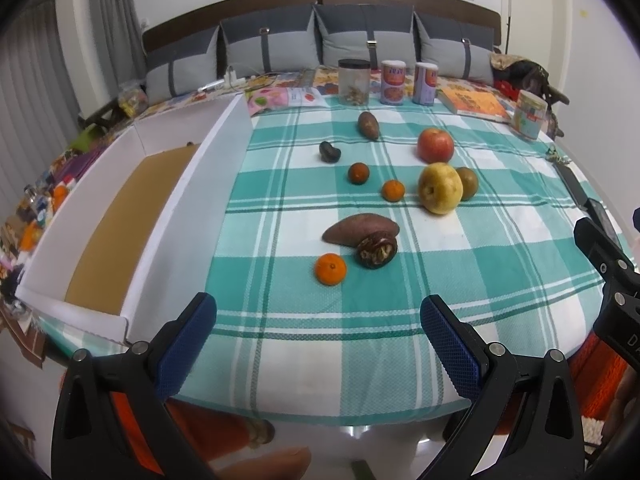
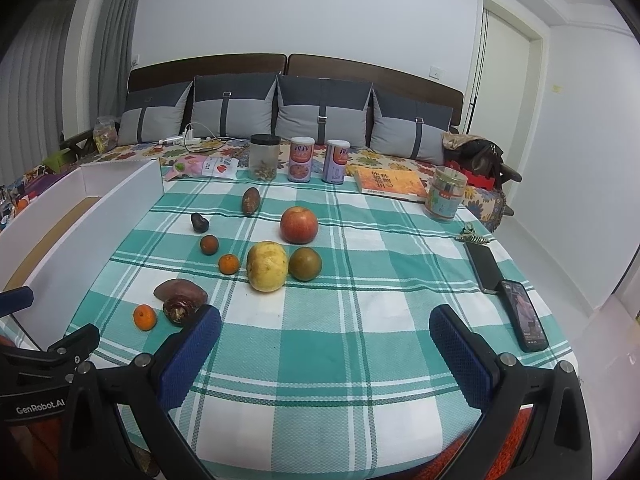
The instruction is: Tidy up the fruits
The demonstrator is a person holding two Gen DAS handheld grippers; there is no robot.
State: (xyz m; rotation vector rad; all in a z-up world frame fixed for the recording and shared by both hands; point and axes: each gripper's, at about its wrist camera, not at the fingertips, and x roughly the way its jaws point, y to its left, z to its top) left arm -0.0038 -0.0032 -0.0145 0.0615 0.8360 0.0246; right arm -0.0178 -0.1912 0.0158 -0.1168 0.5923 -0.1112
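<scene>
Fruits loose on checked surface [image 1: 360, 312], right of white box [image 1: 224, 152] | red apple [image 1: 435, 145] far, tangerine [image 1: 330, 269] near | L gripper [image 1: 318, 320] + R gripper [image 2: 325, 334]: fingers spread, empty.

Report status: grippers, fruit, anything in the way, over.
Left gripper open, empty. Right gripper open, empty. Fruit loose on cloth, apple among them; white box holds none. Phones at right edge, clear of fruit.

We hold the left hand-held gripper [image 1: 318, 338] low at the near tabletop edge, jaws spread wide, nothing between the blue pads [image 1: 188, 340]. Our right hand-held gripper [image 2: 325, 350] sits just beside it, level, likewise wide apart and empty.
</scene>
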